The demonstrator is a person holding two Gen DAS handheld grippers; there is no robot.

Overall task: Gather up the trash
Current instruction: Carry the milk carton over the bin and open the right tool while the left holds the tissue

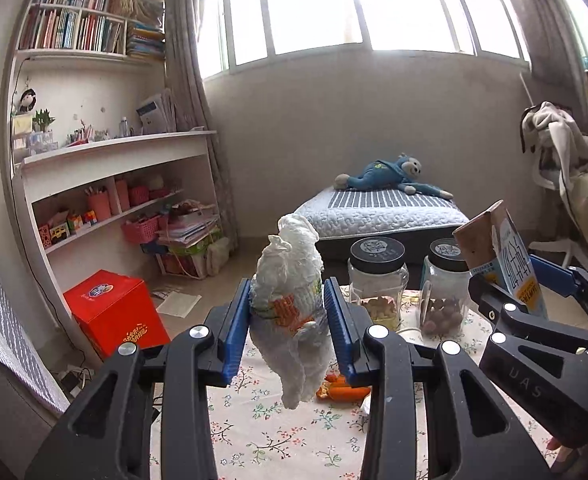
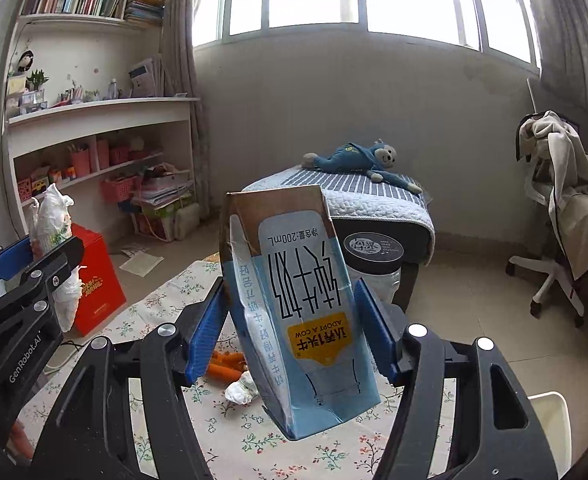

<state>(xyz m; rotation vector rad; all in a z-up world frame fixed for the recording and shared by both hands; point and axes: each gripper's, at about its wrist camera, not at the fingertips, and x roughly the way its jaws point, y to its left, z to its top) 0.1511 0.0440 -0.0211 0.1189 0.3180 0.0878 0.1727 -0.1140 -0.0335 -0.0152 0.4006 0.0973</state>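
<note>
the left gripper (image 1: 290,316) has its ribbed blue jaws pressed against both sides of a crumpled white plastic bag with orange and green print (image 1: 292,312), a wrinkled, lumpy bundle held in the air above the bench covered in a cream floral cloth (image 1: 262,436). the right gripper (image 2: 294,332) has its jaws closed on a light blue and brown paper milk carton (image 2: 294,312), a flat-sided box with a dented bottom corner, held tilted and upside down so its print reads inverted, also above the bench. on the bench, below the carton, lie soft orange peel scraps (image 2: 226,366) touching a small crushed white wad of paper or plastic (image 2: 242,388). beyond the bag, at the far end of the bench, stand two clear ribbed jars with round black lids (image 1: 377,280), side by side, one with pale contents and the other with darker ones. off the left edge of the bench sits a glossy red cardboard box (image 1: 114,312) on the floor. past the far end of the bench is a low bed with a quilted grey striped cover (image 1: 381,208), and a soft blue stuffed monkey (image 1: 389,174) lies on it.
</note>
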